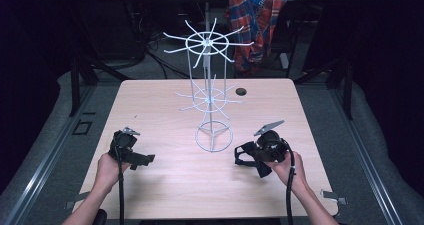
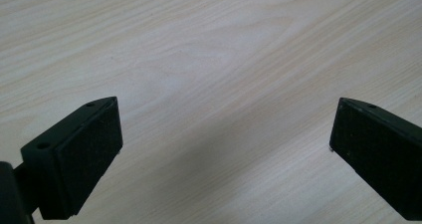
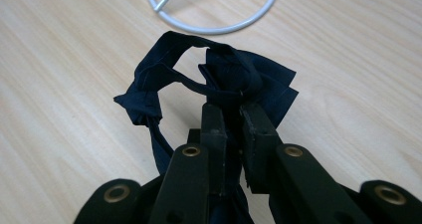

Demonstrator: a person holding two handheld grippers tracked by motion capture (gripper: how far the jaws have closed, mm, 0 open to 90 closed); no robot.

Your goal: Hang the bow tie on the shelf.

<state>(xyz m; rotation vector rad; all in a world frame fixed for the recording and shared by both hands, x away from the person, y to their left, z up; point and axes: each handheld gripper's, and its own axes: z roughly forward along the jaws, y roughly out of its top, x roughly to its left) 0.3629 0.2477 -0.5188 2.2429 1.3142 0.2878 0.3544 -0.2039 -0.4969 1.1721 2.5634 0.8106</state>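
A white wire rack (image 1: 208, 92) with two tiers of radiating hooks stands in the middle of the wooden table (image 1: 165, 180), its ring base (image 3: 214, 15) lying flat. My right gripper (image 3: 233, 115) is shut on a dark navy strap-like cloth item (image 3: 199, 79), held a little above the table, to the right of and nearer than the ring base (image 1: 214, 137). In the high view that cloth (image 1: 245, 155) hangs from the right gripper (image 1: 252, 157). My left gripper (image 2: 226, 134) stands open over bare wood, with nothing between its pads; it sits at the front left (image 1: 145, 159).
A dark round hole (image 1: 241, 91) marks the table top behind the rack. A red plaid cloth (image 1: 255, 20) hangs beyond the table's far edge. Black stands and cables stand around the table on the grey floor.
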